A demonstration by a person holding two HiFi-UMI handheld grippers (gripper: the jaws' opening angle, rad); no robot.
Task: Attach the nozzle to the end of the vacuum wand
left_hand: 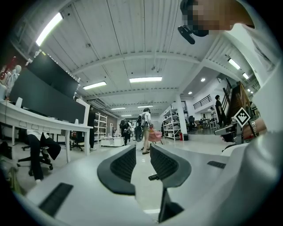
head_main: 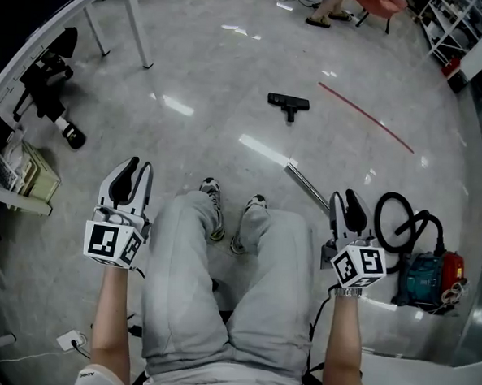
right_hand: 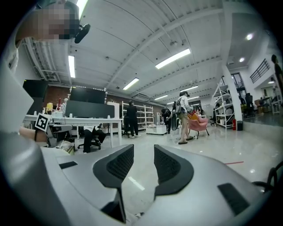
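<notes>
Black nozzle (head_main: pixel 289 103) on floor (head_main: pixel 195 136), well apart from metal wand (head_main: pixel 306 186)

The head view looks steeply down from above the person's lap onto the floor (head_main: pixel 228 130), with the left gripper (head_main: pixel 142 167) toward its left side and the right gripper (head_main: pixel 344 195) toward its right. Each gripper view sits close behind its own jaws, low and level, facing across the hall. Both share the far end with the pink chair (left_hand: pixel 154 136) and the shelves (left_hand: pixel 171 128), and each catches the other gripper's marker cube (left_hand: pixel 242 117) at its side.
</notes>
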